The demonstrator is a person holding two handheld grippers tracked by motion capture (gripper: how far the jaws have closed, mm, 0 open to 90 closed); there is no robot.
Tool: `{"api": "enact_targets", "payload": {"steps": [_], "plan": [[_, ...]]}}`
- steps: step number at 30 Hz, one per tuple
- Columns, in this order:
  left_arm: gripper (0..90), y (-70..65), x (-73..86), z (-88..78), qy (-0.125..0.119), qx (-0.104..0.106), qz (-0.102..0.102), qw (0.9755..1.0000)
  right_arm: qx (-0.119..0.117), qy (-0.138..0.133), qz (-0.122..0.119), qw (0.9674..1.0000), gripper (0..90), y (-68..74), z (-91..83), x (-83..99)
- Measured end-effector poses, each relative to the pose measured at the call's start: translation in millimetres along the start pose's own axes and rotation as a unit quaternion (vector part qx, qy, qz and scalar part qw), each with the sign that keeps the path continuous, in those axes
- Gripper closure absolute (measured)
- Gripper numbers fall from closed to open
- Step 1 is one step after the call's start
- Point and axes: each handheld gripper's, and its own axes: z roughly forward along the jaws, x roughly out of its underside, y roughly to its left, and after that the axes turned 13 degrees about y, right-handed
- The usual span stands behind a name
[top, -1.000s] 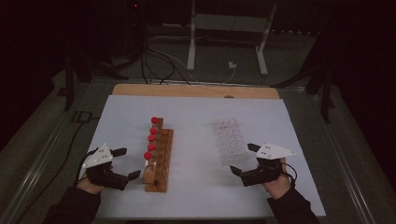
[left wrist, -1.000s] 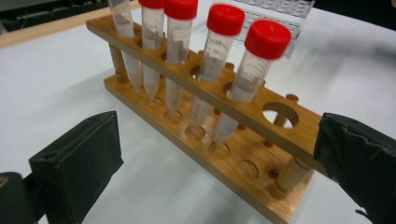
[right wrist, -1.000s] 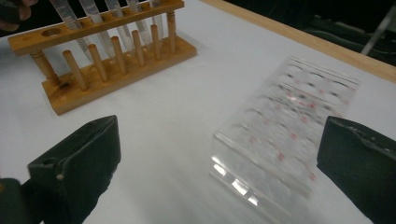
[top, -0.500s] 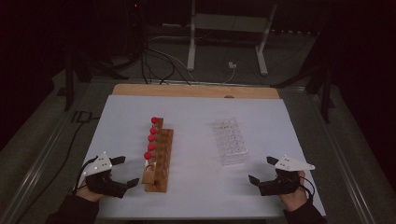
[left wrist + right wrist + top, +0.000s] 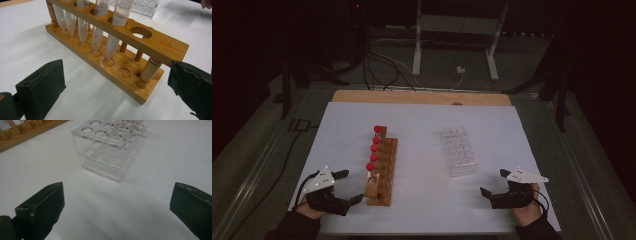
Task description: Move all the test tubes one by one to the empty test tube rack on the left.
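— The white table [image 5: 422, 125] is before you. Where is your left gripper [image 5: 346, 187]?
— Its jaws are wide, the wooden rack [image 5: 381, 172] of tubes just ahead.
— And the right gripper [image 5: 496, 182]?
— Wide too, the clear rack [image 5: 458, 151] near ahead of it.

The wooden rack [image 5: 140, 47] is light, smooth, varnished timber with a soft sheen. The tubes [image 5: 82, 27] in it look like frosted, translucent plastic, their caps [image 5: 373, 148] a matt red. Right of the wooden rack, the clear rack [image 5: 110, 145] is glossy, see-through acrylic. The worktop [image 5: 422, 125] wears a matt white, paper-like sheet. The tongs' pads [image 5: 42, 90] look matt black, slightly rough.
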Motion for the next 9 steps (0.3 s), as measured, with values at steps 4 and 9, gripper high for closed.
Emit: {"api": "enact_targets", "payload": {"steps": [4, 9], "plan": [[1.8, -0.1, 0.2, -0.1, 0.000, 0.005, 0.001, 1.0000, 0.000, 0.001, 0.006, 1.0000, 0.0, 0.2, 1.0, -0.9], [1.8, 0.8, -0.1, -2.1, -0.003, 0.005, -0.001, 1.0000, -0.002, 0.002, 0.005, 1.0000, 0.0, 0.6, 1.7, -1.4]]}}
